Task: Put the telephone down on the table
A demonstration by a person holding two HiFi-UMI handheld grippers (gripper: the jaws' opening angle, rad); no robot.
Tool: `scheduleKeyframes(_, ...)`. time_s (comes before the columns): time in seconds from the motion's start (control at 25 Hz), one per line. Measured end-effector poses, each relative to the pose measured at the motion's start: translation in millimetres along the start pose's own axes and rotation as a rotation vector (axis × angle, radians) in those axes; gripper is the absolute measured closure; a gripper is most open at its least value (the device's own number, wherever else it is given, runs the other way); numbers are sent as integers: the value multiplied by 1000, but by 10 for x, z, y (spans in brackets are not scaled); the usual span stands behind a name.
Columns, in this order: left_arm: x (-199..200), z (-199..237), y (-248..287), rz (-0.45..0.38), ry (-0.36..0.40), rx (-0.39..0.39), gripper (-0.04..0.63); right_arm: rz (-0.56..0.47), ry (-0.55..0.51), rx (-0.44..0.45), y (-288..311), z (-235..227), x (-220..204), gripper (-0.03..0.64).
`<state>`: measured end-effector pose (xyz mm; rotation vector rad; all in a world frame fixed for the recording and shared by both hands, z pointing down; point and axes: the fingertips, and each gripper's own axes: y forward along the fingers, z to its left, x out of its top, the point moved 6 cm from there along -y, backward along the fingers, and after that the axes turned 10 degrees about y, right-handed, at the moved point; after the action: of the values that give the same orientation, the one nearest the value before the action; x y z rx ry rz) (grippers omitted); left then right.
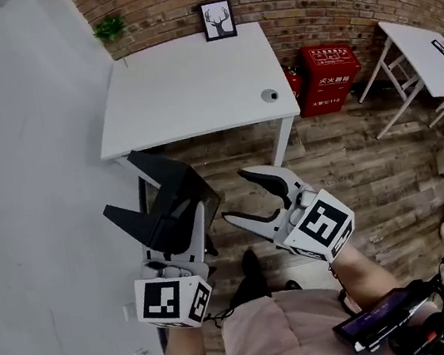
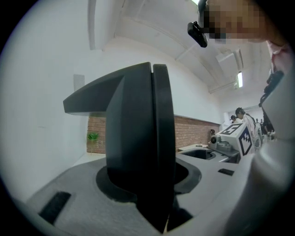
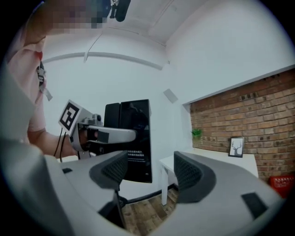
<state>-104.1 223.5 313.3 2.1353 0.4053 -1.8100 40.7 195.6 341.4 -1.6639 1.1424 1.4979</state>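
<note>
Our left gripper (image 1: 167, 224) clamps the black telephone (image 1: 174, 180); our right gripper (image 1: 238, 195) gapes empty. Ahead we see a white table (image 1: 191, 93) bearing a deer picture (image 1: 218, 20).

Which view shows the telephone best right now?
Right gripper view: the telephone shows nearly whole, flat face on, clamped in the left gripper. Head view shows it from above, partly hidden by that gripper. Left gripper view shows only its dark edge, too close to read its shape.
</note>
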Motion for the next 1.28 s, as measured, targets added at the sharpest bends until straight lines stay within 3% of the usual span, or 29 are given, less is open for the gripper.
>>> scheduleKeyframes(0.4, 103, 569, 399, -63, -39, -383, 426, 60, 31, 122, 677, -200, 35, 256)
scheduleKeyframes(0.64, 148, 740, 608, -102, 10, -641, 426, 93, 41, 238, 978, -329, 90, 280)
scheduleKeyframes(0.76, 205, 774, 739, -98, 26, -703, 426, 98, 47, 296, 1031, -357, 161, 322)
scheduleKeyframes(0.92, 214, 822, 899, -89, 21, -780, 426, 88, 72, 310, 1099, -482, 170, 399)
scheduleKeyframes(1.28, 39, 818, 1298, -103, -41, -877, 425, 48, 115, 340, 1114, -773, 89, 430)
